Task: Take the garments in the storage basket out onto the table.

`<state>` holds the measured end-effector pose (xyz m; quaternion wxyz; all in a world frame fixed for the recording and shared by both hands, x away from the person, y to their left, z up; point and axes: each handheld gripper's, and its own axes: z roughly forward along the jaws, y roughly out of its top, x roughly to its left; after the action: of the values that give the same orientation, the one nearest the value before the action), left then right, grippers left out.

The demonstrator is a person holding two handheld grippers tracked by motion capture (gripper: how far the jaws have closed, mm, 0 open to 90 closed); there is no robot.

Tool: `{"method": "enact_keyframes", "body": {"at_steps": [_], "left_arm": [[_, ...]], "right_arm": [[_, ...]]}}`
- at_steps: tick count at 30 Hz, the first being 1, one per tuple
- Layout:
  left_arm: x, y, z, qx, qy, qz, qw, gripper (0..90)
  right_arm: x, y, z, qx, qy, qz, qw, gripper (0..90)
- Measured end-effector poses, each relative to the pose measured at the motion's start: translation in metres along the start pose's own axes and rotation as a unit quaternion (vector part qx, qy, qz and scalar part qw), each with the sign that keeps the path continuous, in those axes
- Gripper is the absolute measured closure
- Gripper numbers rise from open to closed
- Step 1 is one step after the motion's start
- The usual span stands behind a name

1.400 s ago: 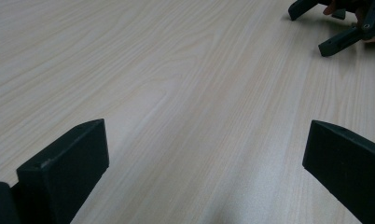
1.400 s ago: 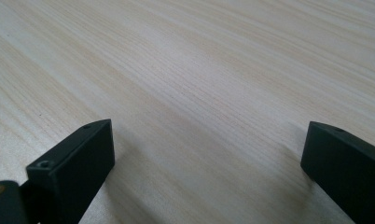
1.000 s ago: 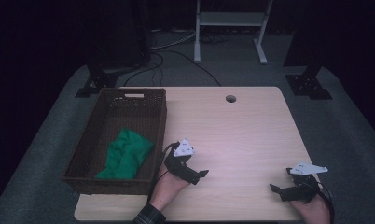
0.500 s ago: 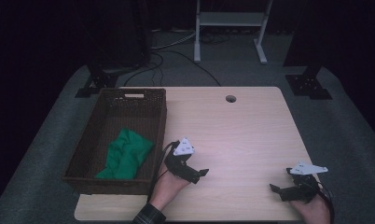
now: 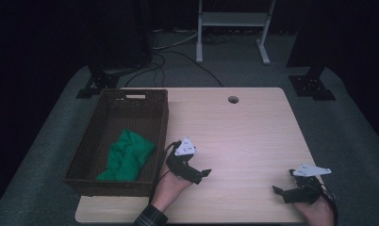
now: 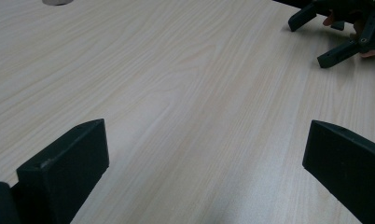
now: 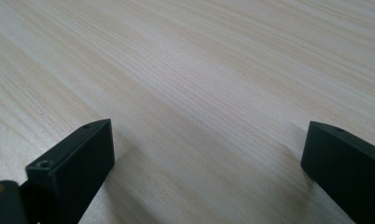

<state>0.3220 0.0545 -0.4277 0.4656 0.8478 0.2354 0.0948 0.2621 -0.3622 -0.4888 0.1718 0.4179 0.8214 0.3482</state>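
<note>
High view: a green cloth (image 5: 126, 160) is seen lying in the brown wicker basket (image 5: 145, 101) at the tabletop's (image 5: 244, 127) left edge. Just right of the basket, the left tool (image 5: 202, 175) is held low with jaws spread, grasping nothing. Near the front right corner, the right tool (image 5: 278, 192) is likewise released, seemingly touching the wood.

The table (image 5: 253, 136) is pale beech-coloured wood with fine straight grain running in streaks. The woven basket (image 5: 113, 122) is dark brown wicker, and the cloth (image 5: 125, 157) lying in it is bright green and plain. Both the left gripper (image 5: 201, 175) and the right gripper (image 5: 282, 193) are matte black, each topped with a light grey three-cornered plate. The person's sleeve (image 5: 149, 219) is a dark plaid. The floor (image 5: 348, 127) is grey-green carpet
</note>
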Motion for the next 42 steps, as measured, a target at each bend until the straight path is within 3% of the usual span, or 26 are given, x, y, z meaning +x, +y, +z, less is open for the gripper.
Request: {"method": "enact_keyframes", "body": {"at_steps": [35, 42], "left_arm": [[0.004, 0.009, -0.005, -0.016, 0.000, -0.008, 0.9998, 0.0], [0.006, 0.011, -0.007, -0.021, 0.003, -0.020, 0.9996, 0.0]], "right_arm": [[0.000, 0.000, 0.000, 0.000, -0.001, 0.001, 1.0000, 1.4], [0.000, 0.000, 0.000, 0.000, -0.001, 0.001, 1.0000, 1.4]]}}
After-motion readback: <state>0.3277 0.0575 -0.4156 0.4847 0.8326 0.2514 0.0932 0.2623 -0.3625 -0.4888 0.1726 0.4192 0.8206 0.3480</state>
